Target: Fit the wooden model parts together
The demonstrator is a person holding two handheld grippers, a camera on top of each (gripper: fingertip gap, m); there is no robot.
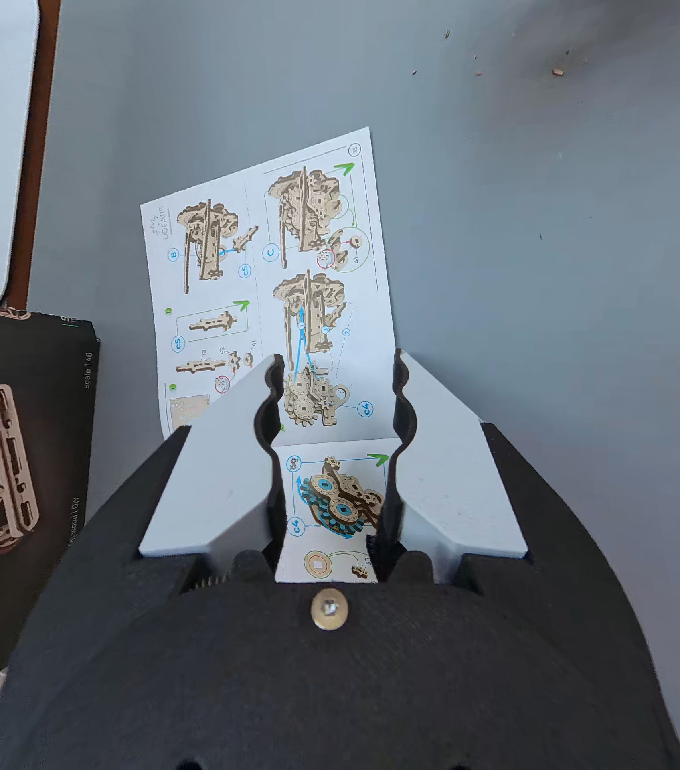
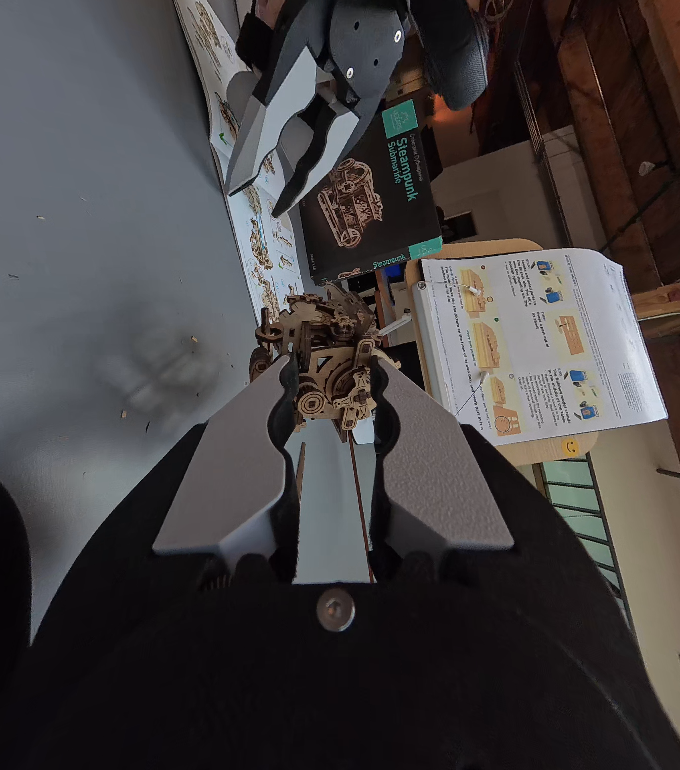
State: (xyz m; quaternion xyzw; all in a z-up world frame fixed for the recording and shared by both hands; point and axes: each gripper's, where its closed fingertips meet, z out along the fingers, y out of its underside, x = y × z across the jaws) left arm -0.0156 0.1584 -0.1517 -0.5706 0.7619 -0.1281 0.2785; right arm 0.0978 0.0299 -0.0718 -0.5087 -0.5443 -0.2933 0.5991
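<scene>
The left gripper (image 1: 336, 366), lower centre, gapes empty, hiding part of the instruction sheet (image 1: 263, 266); the right gripper (image 2: 332, 375) clamps the wooden model (image 2: 321, 366) mid-frame.

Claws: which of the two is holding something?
The right claw: it grips the wooden model. The left claw is open and empty, above the instruction sheet.

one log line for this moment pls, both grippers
left gripper: open, empty, over printed instruction sheet | right gripper: shut on tan wooden gear model | dark kit box: beside sheet
</scene>
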